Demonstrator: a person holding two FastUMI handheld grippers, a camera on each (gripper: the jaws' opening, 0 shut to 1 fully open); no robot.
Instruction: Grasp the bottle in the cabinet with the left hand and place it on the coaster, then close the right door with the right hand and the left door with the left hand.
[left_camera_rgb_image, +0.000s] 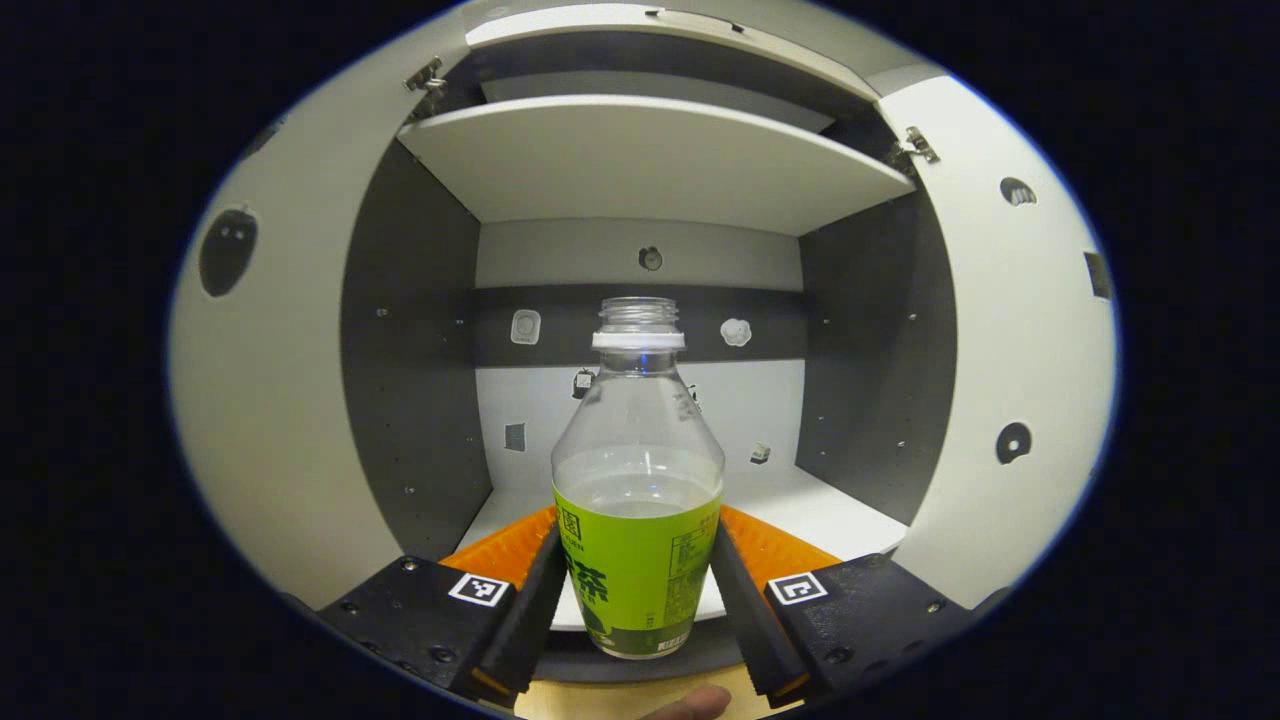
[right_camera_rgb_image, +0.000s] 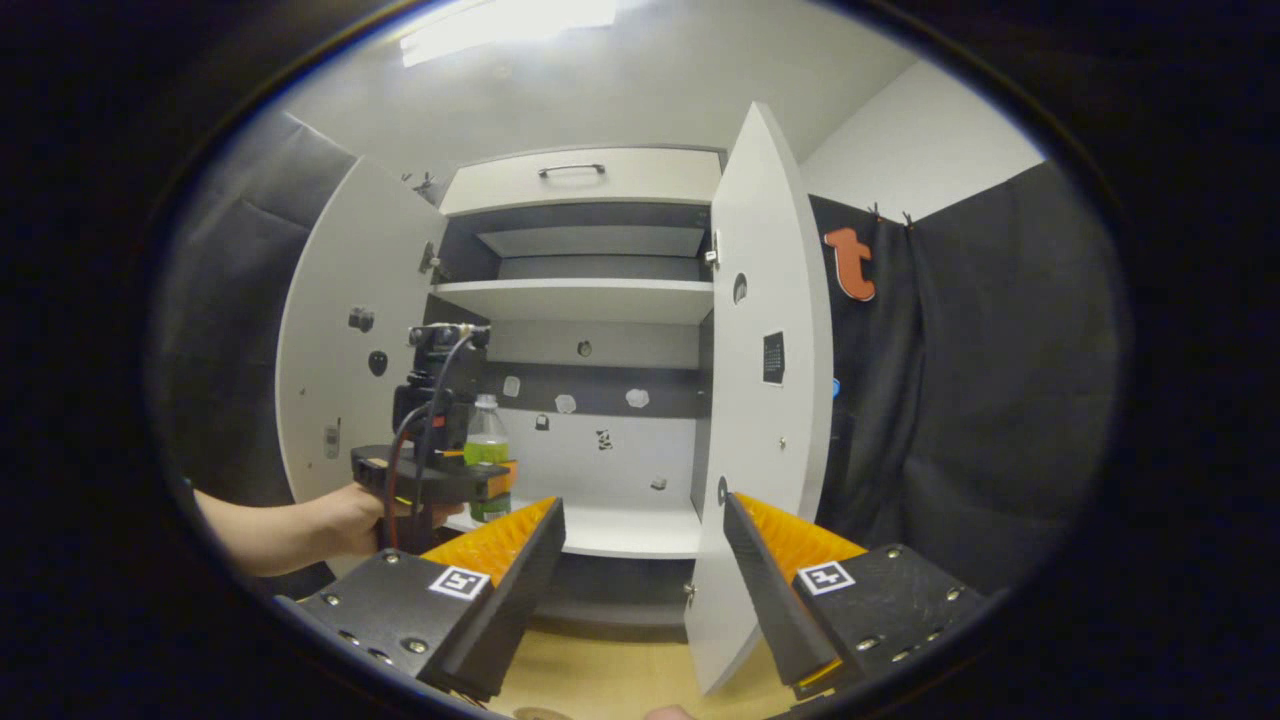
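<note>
Bottle (left_camera_rgb_image: 637, 500) is clamped by the left gripper (left_camera_rgb_image: 637, 590) at the cabinet's (left_camera_rgb_image: 650, 160) lower shelf front. Right gripper (right_camera_rgb_image: 645, 560) is held open before the cabinet, near its right door (right_camera_rgb_image: 770, 400).

The left gripper view is looking straight into the cabinet (left_camera_rgb_image: 640, 160) from close up. The right gripper view is facing it from farther back; both are sharing its shelves.

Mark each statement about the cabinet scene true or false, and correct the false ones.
1. The bottle has its cap on. False: its neck is open, with no cap.
2. The left gripper has a finger against each side of the bottle. True.
3. Both cabinet doors are shut. False: the left door and right door stand open.
4. The right gripper holds nothing. True.
5. The bottle is full to the neck. False: liquid reaches only about the top of its label.
</note>
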